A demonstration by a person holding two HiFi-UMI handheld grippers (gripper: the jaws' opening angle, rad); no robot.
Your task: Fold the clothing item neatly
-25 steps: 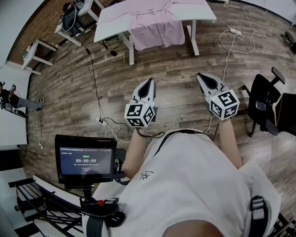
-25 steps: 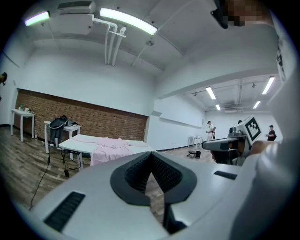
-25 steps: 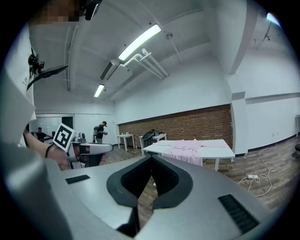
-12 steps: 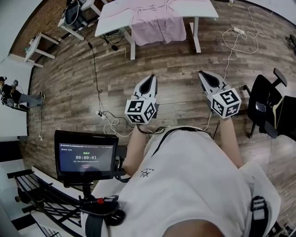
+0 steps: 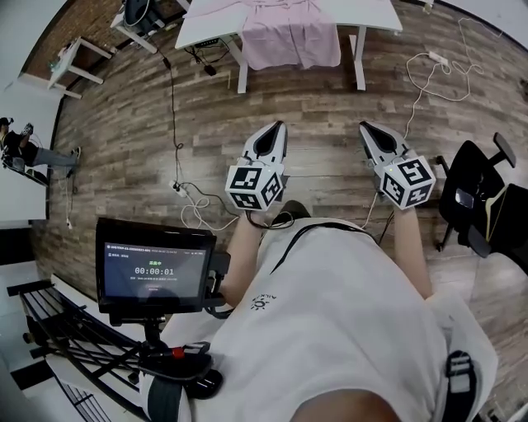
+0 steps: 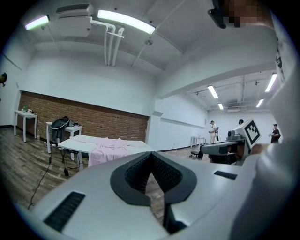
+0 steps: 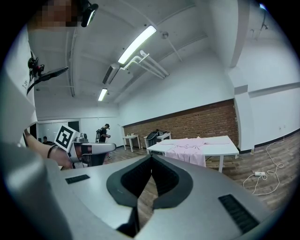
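Well short of the table [image 5: 373, 13], its pink shirt [image 5: 289, 37] now nearer, I hold left gripper [image 5: 275, 130] and right gripper [image 5: 368, 130] shut and empty, so folding probably hasn't begun.

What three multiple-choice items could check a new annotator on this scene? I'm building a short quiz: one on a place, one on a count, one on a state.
1. Where is the pale pink cloth garment?
A. on the floor
B. draped over the white rectangular table
C. on a chair

2. How many marker-cube tools show in the head view?
A. one
B. two
C. three

3. How do the jaws of the left tool and right tool stand?
A. wide apart
B. shut on cloth
C. shut, empty

Key: 1B, it hangs over the table's front edge; 2B, one per hand; 3C, each gripper view shows the jaws together with nothing between.
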